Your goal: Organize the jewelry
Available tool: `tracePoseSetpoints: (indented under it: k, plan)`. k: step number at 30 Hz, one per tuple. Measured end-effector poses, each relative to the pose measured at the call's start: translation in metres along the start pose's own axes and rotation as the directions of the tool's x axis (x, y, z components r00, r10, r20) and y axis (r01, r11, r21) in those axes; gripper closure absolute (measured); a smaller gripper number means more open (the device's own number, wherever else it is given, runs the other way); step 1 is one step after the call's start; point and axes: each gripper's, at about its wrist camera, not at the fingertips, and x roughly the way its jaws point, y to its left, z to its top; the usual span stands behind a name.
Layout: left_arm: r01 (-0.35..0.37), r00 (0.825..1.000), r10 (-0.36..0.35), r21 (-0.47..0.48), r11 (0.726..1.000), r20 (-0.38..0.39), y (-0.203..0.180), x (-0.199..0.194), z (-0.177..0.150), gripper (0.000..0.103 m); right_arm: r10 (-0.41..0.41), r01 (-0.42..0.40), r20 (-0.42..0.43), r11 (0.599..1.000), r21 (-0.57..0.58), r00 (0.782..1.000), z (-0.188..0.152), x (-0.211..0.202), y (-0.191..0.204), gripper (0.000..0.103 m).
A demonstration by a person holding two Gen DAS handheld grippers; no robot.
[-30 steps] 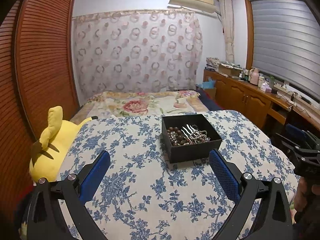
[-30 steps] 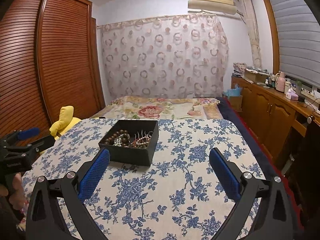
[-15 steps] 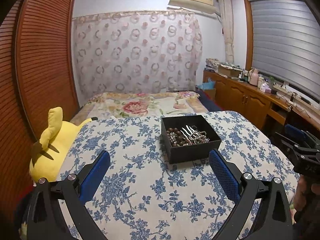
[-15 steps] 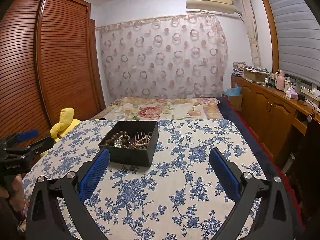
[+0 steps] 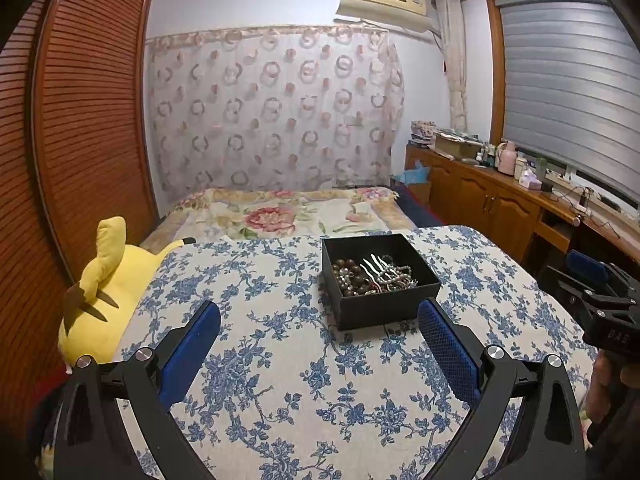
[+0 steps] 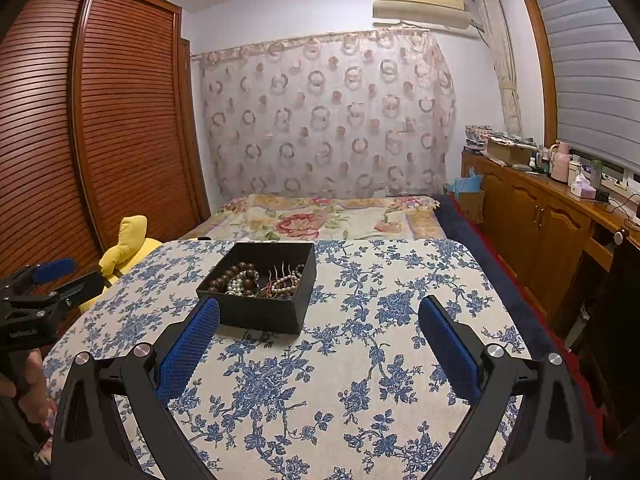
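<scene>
A black open box (image 5: 384,308) stands on the blue floral tablecloth (image 5: 280,380). It holds a brown bead bracelet (image 5: 349,276), a silver hair comb (image 5: 376,266) and pearl strands. In the right wrist view the box (image 6: 260,314) sits left of centre with the beads (image 6: 236,274) inside. My left gripper (image 5: 318,336) is open and empty, just short of the box. My right gripper (image 6: 318,334) is open and empty, with its left fingertip by the box's near corner. Each gripper shows at the edge of the other's view, the right one (image 5: 600,300) and the left one (image 6: 36,300).
A yellow plush toy (image 5: 108,280) lies off the table's left edge. A bed (image 5: 296,212) is behind the table. A wooden wardrobe (image 6: 80,140) is on the left and a wooden counter (image 6: 560,216) with bottles on the right.
Both grippers have moved slightly closer to the box. Both stay open and empty.
</scene>
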Motion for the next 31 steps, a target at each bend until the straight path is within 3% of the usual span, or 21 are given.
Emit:
tracePoseSetpoints:
  k: [31]
  plan:
    - [-0.001,1.0,0.001,0.005,1.0,0.0,-0.0015,0.0005,-0.0001,0.008,0.001,-0.001,0.001,1.0,0.0,1.0,-0.0005,-0.0008,0.0025,0.003]
